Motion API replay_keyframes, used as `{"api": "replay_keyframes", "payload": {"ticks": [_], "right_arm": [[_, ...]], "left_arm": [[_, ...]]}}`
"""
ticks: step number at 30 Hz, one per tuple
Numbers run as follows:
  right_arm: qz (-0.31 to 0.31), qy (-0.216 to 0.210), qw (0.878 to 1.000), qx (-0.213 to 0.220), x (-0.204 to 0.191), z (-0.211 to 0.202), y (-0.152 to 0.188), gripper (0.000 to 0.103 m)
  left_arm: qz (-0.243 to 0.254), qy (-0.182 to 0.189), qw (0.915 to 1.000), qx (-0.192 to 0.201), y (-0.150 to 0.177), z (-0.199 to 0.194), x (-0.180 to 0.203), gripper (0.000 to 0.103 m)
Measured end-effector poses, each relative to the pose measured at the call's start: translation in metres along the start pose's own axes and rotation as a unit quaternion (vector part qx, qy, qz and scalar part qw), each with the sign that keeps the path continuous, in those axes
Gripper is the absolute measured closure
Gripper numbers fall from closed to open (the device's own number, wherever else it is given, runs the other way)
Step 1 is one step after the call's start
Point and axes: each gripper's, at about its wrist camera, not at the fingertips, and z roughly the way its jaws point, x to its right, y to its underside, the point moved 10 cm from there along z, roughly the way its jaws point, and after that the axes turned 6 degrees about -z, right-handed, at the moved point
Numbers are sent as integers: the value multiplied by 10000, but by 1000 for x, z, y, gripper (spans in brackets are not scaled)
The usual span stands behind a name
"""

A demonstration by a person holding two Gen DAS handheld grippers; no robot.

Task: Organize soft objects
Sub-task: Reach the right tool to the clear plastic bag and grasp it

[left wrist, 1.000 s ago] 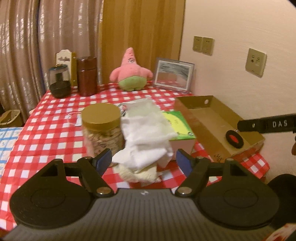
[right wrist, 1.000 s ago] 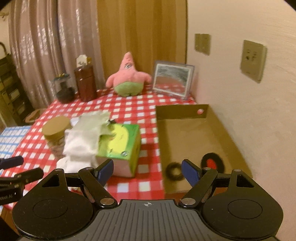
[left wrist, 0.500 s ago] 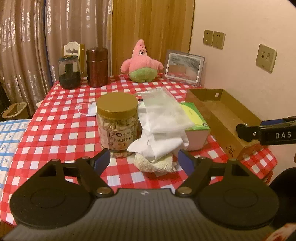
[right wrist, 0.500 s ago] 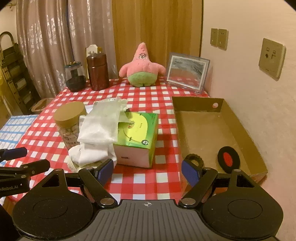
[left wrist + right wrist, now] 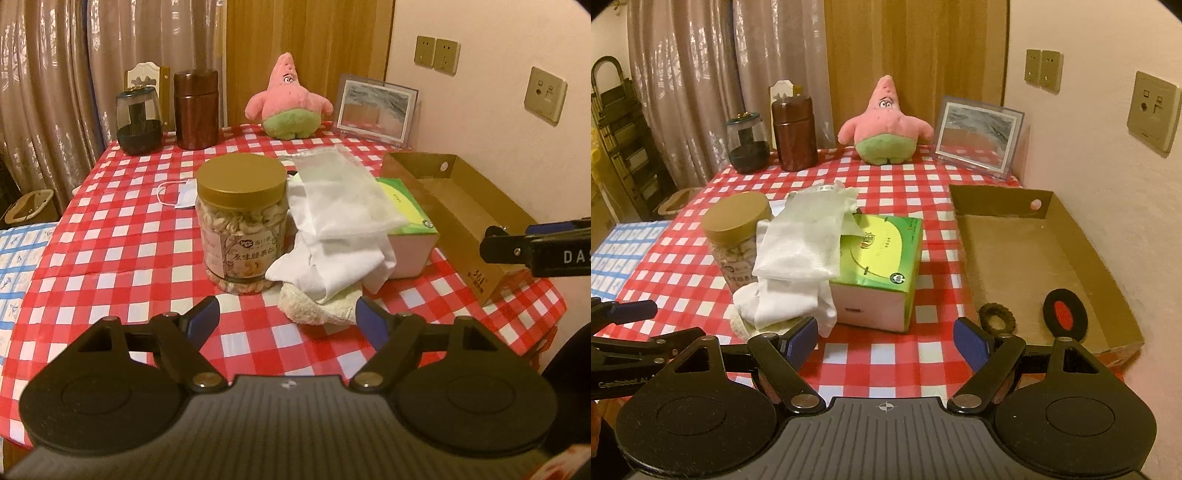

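Observation:
A pile of white cloths (image 5: 340, 229) (image 5: 798, 254) lies between a cashew jar (image 5: 242, 221) (image 5: 737, 236) and a green tissue box (image 5: 406, 218) (image 5: 882, 258), draped partly over the box, with a cream towel (image 5: 314, 306) underneath. A pink star plush (image 5: 290, 101) (image 5: 884, 125) sits at the table's far edge. A cardboard tray (image 5: 461, 206) (image 5: 1027, 251) on the right holds a brown hair tie (image 5: 997, 317) and a black-and-red round pad (image 5: 1065, 308). My left gripper (image 5: 288, 321) is open and empty, just short of the towel. My right gripper (image 5: 886, 336) is open and empty, before the box.
A face mask (image 5: 177, 192) lies behind the jar. A dark glass jar (image 5: 138, 125), a brown canister (image 5: 195, 109) and a framed picture (image 5: 376, 107) stand along the back. The wall is close on the right. The red checked table (image 5: 110, 258) drops off at the left.
Both grippers have pulled back and risen from the table, so more of it shows. Both stay open and empty. The objects have not moved.

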Motion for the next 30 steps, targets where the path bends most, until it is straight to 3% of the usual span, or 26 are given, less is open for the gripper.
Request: {"api": "replay_keyframes", "payload": {"ticks": [30], "right_arm": [[-284, -261, 9990, 239, -28, 27, -19, 19]], "left_arm": [[-12, -130, 9992, -378, 5, 38, -23, 23]]}}
